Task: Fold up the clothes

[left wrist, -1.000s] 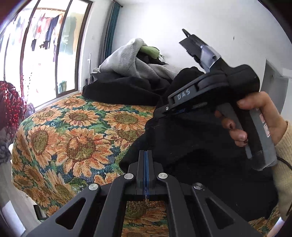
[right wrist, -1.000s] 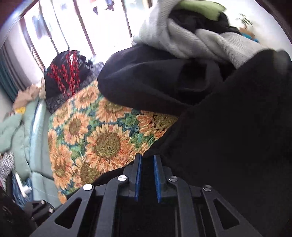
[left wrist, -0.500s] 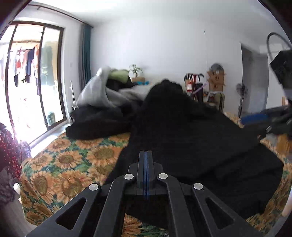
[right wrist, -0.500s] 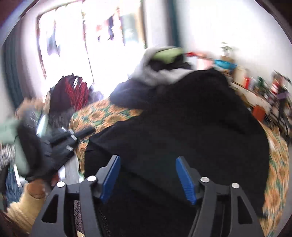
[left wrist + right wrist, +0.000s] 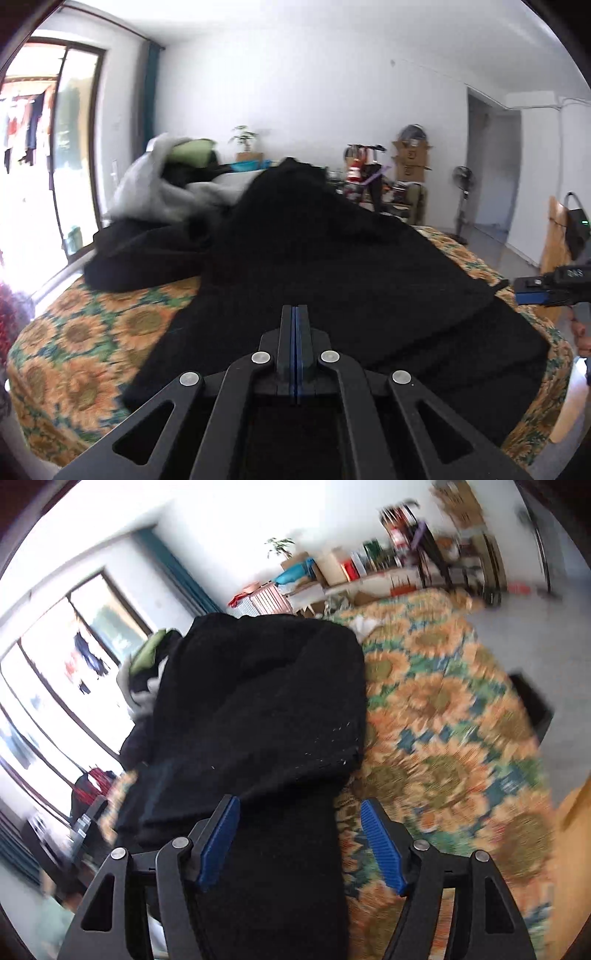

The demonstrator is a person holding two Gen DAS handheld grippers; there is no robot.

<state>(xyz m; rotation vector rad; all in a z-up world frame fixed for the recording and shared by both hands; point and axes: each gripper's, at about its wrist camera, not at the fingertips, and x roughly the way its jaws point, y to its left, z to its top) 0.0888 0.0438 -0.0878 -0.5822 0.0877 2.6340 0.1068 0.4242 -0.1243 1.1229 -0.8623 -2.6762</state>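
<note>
Since a second ago the right gripper has let go of the black garment and swung off to the right end of the bed, while the left gripper has pulled back, so more of the room shows beyond the cloth. Spread over the sunflower bedspread, the garment is a broad, dark, matte sheet, humped at its far end and flatter toward the near edge, with a folded layer making a straight step along its right side. From the right wrist view it reads as a long thick slab with a squared corner and a few pale specks of lint, lying left of bare bedspread. That gripper's blue pads stand wide and are opening, with black cloth below the gap but nothing pressed. On the left gripper the jaws are clenched tight together; whether cloth is pinched cannot be told. Far left, a heap of grey and black clothes sits against the window side.
</note>
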